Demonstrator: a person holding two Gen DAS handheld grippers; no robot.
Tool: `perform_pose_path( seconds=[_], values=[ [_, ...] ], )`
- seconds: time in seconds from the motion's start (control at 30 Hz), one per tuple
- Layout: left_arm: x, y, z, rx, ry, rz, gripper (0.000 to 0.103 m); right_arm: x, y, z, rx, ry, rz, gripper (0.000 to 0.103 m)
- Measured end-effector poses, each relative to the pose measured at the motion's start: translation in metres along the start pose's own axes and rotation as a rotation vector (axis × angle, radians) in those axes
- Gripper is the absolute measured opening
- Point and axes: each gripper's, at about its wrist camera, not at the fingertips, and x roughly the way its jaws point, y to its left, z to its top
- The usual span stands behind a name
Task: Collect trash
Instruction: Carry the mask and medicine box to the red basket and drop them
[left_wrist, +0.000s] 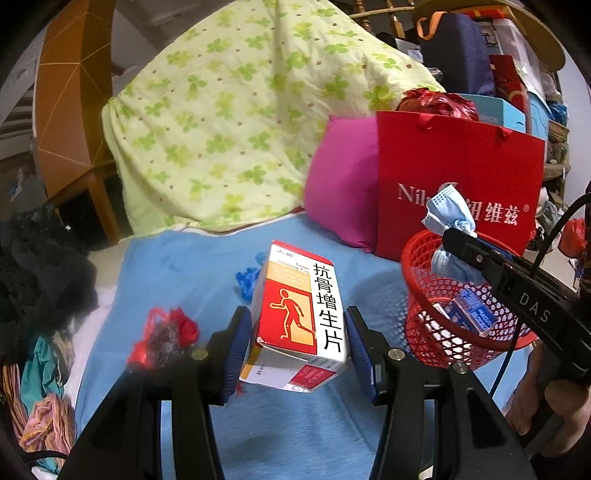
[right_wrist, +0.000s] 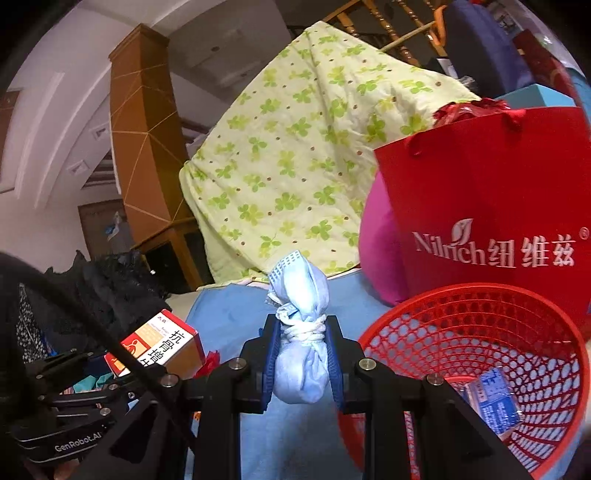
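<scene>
- Left wrist view: the left gripper (left_wrist: 297, 345) clamps a red-and-white cardboard medicine box (left_wrist: 301, 314) between its blue pads, above the blue bed sheet (left_wrist: 177, 269). The red plastic mesh basket (left_wrist: 436, 332) stands to the right of the box, with a small blue carton (left_wrist: 472, 314) inside.
- Right wrist view: the right gripper (right_wrist: 301, 360) is closed on a knotted light-blue face mask bundle (right_wrist: 301, 321), just left of the basket's rim (right_wrist: 373, 332).

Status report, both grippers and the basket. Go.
Left gripper shut on medicine box. Right gripper shut on balled face mask. Red basket beside it, open, nothing blocking.
</scene>
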Motion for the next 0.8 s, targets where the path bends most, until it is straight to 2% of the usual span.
perform_pose_path(
  seconds=[0.23,0.53,0.67,0.73,0.8],
  values=[
    [0.0,-0.023,0.015,0.018,-0.013,-0.066,0.053,-0.018,-0.03,0.006,0.059,-0.044,-0.053,0.026],
    [0.01,-0.065,0.049,0.013,-0.057,-0.249,0.054,-0.041,-0.083,0.014,0.211,-0.094,-0.132,0.026],
    [0.025,-0.088,0.059,0.017,-0.048,-0.333,0.055,-0.045,-0.103,0.013,0.28,-0.09,-0.187,0.028],
    [0.036,-0.098,0.061,0.018,-0.027,-0.356,0.066,-0.045,-0.114,0.013,0.332,-0.082,-0.203,0.029],
    [0.045,-0.101,0.06,0.009,-0.006,-0.362,0.069,-0.045,-0.124,0.013,0.382,-0.073,-0.216,0.029]
  ],
)
